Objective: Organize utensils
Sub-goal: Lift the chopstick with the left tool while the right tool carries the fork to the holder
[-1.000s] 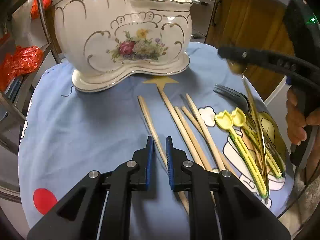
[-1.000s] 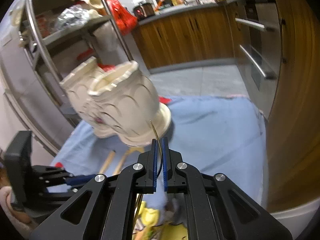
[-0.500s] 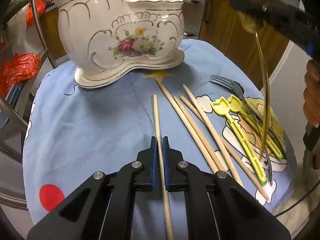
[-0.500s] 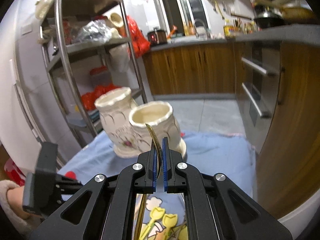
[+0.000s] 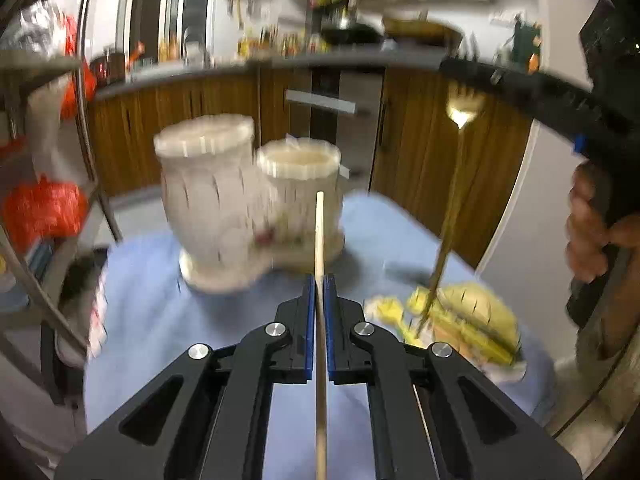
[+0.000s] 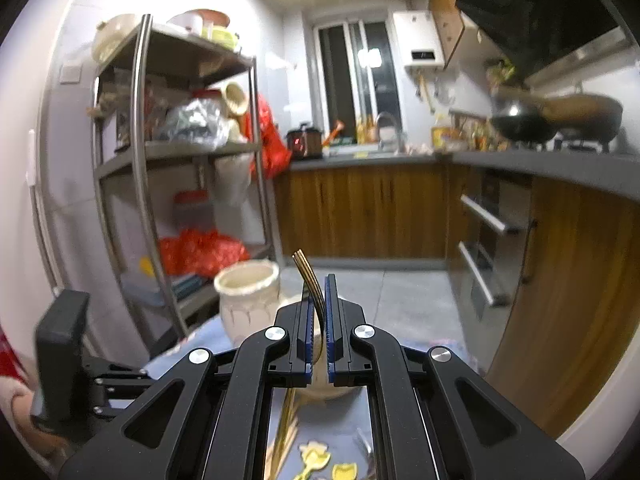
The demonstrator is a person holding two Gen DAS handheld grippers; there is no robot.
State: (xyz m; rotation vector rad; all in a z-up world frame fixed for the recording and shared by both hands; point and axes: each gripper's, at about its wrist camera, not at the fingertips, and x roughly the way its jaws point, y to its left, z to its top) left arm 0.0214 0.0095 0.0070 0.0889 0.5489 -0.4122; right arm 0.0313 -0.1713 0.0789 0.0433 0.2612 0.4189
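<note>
The left tongs (image 5: 319, 280), low in the middle of the left wrist view, are closed tight on a pale wooden chopstick (image 5: 319, 232). The stick runs straight up the frame between the blue pads, and its tip lies in front of the cream ceramic two-cup utensil holder with a flower motif (image 5: 208, 200). That holder stands left of centre on the counter with the light blue cloth (image 5: 160, 312); it is smeared by motion blur. In the right wrist view the right tongs (image 6: 319, 280) are likewise clamped, on a gold metal fork (image 6: 310, 280) whose curved tines rise above the pads at mid-frame while its handle hangs down below them. In the left wrist view the same fork hangs at the upper right, head uppermost, its handle end over the yellow plastic utensils (image 5: 460, 324) that lie on the cloth at the lower right. A hand (image 5: 588, 236) grips the right tool at that view's right edge. At the bottom of the right wrist view more wooden chopsticks (image 6: 286, 446) lie on the cloth.
</note>
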